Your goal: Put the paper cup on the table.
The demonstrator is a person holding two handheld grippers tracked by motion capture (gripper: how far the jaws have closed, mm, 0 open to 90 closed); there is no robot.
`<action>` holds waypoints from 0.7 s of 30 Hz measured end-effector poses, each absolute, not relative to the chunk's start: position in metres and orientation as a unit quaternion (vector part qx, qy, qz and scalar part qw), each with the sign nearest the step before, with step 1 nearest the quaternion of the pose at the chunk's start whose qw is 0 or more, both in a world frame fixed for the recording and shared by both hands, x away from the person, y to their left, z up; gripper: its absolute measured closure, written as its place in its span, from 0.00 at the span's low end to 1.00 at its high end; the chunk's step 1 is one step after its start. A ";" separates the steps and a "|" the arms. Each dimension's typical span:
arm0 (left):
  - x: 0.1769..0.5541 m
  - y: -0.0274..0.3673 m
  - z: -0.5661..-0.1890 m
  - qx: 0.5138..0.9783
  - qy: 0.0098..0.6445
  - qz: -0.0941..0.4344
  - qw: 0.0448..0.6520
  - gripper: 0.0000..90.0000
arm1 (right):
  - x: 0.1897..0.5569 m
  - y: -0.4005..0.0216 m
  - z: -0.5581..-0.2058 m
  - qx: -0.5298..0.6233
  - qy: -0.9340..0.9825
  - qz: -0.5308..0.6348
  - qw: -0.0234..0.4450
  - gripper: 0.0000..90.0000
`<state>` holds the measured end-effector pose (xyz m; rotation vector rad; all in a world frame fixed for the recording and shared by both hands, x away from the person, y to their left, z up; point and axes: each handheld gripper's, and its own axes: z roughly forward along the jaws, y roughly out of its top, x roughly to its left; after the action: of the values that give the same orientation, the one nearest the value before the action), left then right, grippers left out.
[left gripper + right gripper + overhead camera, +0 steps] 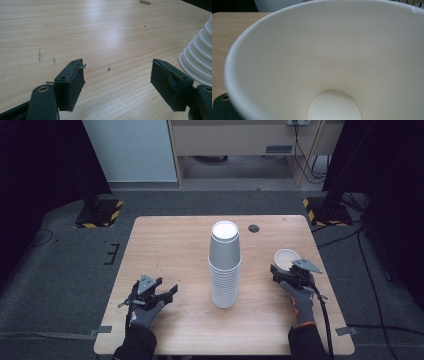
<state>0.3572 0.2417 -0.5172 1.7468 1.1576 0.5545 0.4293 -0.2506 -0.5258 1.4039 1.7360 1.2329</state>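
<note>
While upright, the paper cup (286, 259) sits in the right gripper's (283, 271) jaws.

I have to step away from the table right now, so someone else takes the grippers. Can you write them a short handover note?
Left gripper: open, holding nothing, low over the light wooden table left of the tall stack of upside-down white paper cups.
Right gripper: at a single white paper cup, mouth up, right of the stack; whether its jaws are clamped on it is hidden.
Done: one cup stands apart from the stack.
Left: probably the remaining stacked cups, taken off one by one.
</note>
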 end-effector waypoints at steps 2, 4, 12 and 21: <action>0.357 0.242 -0.517 0.713 0.472 0.226 0.467 0.29 | 0.427 -0.252 -0.526 0.526 0.653 0.461 0.291 0.13; 0.357 0.242 -0.518 0.713 0.472 0.226 0.467 0.29 | 0.424 -0.255 -0.526 0.525 0.654 0.462 0.288 0.13; 0.357 0.242 -0.517 0.713 0.472 0.227 0.467 0.29 | 0.411 -0.256 -0.515 0.510 0.669 0.466 0.273 0.09; 0.358 0.242 -0.518 0.715 0.472 0.226 0.464 0.28 | 0.396 -0.261 -0.510 0.509 0.689 0.447 0.257 0.06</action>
<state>0.3576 0.2417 -0.5181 1.7558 1.1593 0.5542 0.3955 -0.2610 -0.5097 1.3795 1.8702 1.2130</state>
